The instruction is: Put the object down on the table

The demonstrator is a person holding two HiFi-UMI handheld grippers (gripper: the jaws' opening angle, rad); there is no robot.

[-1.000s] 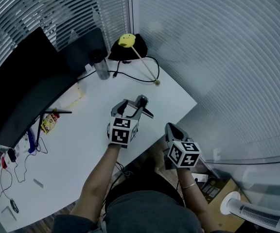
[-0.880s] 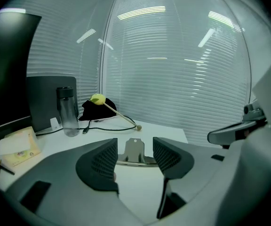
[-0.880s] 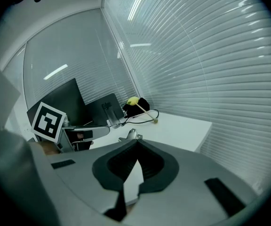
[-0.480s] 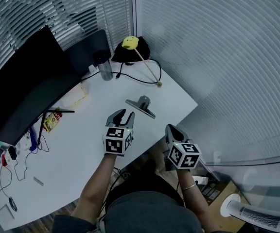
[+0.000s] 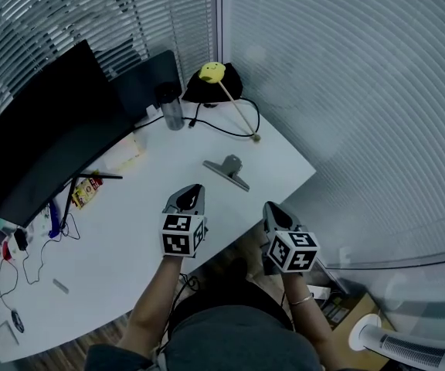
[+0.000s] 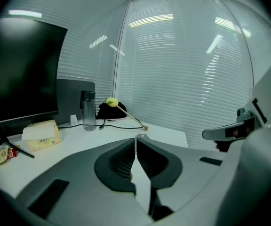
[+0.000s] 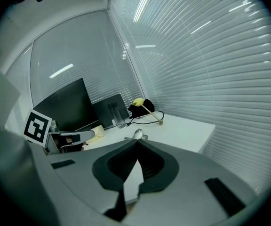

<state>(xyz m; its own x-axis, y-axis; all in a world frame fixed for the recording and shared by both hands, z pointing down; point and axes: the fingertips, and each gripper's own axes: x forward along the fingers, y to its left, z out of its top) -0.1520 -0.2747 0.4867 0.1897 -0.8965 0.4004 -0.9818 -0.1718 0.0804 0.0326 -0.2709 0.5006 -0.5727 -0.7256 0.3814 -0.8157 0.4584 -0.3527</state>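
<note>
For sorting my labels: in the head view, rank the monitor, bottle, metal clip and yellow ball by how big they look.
1. monitor, by far the largest
2. bottle and metal clip: too alike to rank
3. yellow ball, smallest

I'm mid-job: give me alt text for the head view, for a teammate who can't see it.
A metal clip lies free on the white table, just beyond the left gripper, whose jaws are shut and empty. The right gripper, also shut, hangs by the table's near edge; a monitor stands at left.
</note>
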